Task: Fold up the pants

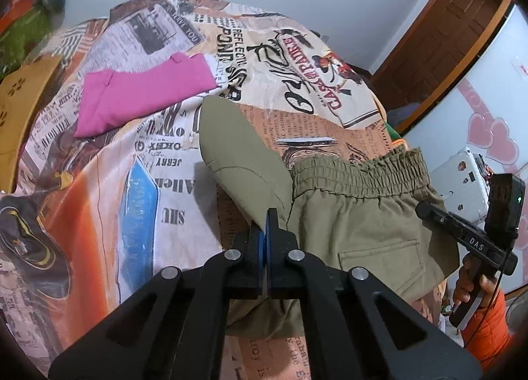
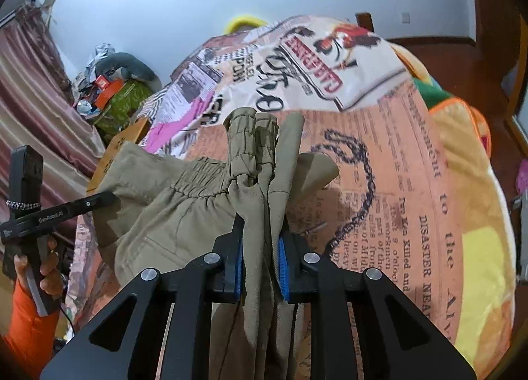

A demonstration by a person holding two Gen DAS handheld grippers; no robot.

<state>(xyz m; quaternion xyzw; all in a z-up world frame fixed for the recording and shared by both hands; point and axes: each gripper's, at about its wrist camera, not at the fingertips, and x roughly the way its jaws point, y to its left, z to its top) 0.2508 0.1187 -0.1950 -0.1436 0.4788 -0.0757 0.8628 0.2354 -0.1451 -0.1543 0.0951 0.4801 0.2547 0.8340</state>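
Olive-green pants [image 1: 363,215] with an elastic waistband and a back pocket hang between both grippers above the bed. My left gripper [image 1: 265,218] is shut on a thin edge of the pants fabric; a flap of cloth stands up past its fingertips. My right gripper [image 2: 260,224] is shut on a thick bunch of the pants [image 2: 257,162], with the gathered waistband sticking up beyond the blue pads [image 2: 282,267]. The right gripper also shows in the left wrist view [image 1: 429,211], clamped on the pants' right side. The left gripper shows in the right wrist view [image 2: 109,196], at the pants' left edge.
A bed with a newspaper-print cover [image 1: 132,155] lies under the pants. Folded pink clothing [image 1: 142,92] rests on the bed at the far left. A wooden door [image 1: 445,36] is at the right. Clutter [image 2: 112,89] and a curtain [image 2: 29,99] stand at the left.
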